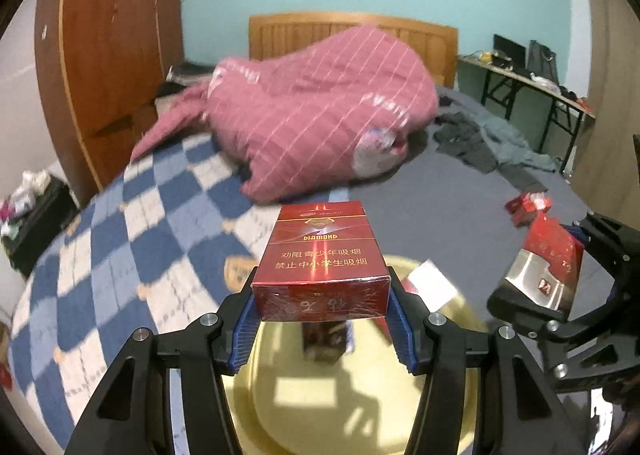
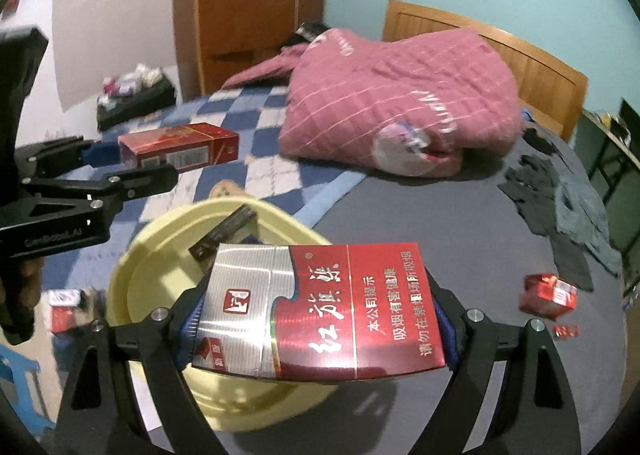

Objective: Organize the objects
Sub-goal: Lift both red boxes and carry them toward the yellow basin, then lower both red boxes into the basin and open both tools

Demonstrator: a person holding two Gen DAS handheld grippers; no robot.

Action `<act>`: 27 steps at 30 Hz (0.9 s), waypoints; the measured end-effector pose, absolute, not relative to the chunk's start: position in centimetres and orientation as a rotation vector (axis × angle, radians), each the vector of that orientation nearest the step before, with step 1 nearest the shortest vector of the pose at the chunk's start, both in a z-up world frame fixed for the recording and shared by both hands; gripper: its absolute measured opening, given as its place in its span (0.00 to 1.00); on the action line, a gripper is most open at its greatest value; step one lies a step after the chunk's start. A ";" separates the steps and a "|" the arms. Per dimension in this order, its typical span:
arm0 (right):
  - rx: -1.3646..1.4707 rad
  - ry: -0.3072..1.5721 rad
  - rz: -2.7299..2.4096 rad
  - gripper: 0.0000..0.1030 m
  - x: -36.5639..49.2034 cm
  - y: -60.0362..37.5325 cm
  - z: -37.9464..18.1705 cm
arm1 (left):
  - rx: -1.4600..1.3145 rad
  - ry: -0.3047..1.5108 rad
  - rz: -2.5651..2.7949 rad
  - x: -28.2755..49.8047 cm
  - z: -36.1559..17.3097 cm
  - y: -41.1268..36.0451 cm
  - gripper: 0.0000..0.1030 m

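Left wrist view: looks forward and downward along the left gripper (image 1: 322, 305), close above the yellow basin (image 1: 448, 343), facing the headboard (image 1: 352, 33).
Right wrist view: looks forward and downward along the right gripper (image 2: 320, 319), close over the basin's near side, facing the wardrobe (image 2: 248, 3) and the bed.
Shared: basin, pink quilt (image 1: 320, 111), checked blanket (image 1: 152, 215), dark clothes (image 1: 480, 143); each view catches the other gripper at its edge.

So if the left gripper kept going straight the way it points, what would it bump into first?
Probably the yellow basin right below. The left gripper, clamped on the red Diamond pack, tilts down over it. Depth is hard to judge here.
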State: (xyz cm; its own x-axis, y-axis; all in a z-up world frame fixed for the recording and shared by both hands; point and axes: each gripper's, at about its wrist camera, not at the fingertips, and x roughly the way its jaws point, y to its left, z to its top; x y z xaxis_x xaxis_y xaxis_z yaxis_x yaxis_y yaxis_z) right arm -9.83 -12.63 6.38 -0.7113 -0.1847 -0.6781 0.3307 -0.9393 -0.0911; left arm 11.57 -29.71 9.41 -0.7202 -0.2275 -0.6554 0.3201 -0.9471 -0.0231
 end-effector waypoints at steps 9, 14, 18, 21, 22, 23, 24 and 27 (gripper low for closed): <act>1.139 0.438 -2.579 0.85 -13.0 -16.1 0.4 | 1.121 0.278 -2.602 9.4 2.9 -32.2 0.53; 1.180 0.497 -2.560 0.85 -14.2 -17.2 -1.7 | 1.155 0.345 -2.617 8.2 1.1 -33.8 0.53; 1.192 0.522 -2.556 0.85 -14.9 -17.6 -2.8 | 1.153 0.376 -2.629 7.4 0.8 -34.3 0.53; 1.207 0.547 -2.551 0.85 -15.2 -17.9 -3.6 | 1.143 0.386 -2.637 7.4 0.5 -34.4 0.53; 1.209 0.552 -2.550 0.85 -15.2 -17.9 -3.9 | 1.139 0.391 -2.639 7.5 0.4 -34.4 0.54; 1.209 0.556 -2.553 0.85 -15.2 -17.9 -4.0 | 1.137 0.391 -2.642 7.5 0.3 -34.2 0.54; 1.207 0.559 -2.554 0.85 -15.2 -17.9 -4.1 | 1.136 0.388 -2.644 7.5 0.2 -34.2 0.54; 1.198 0.578 -2.556 0.85 -15.2 -18.1 -4.3 | 1.145 0.425 -2.651 7.5 -0.2 -34.2 0.54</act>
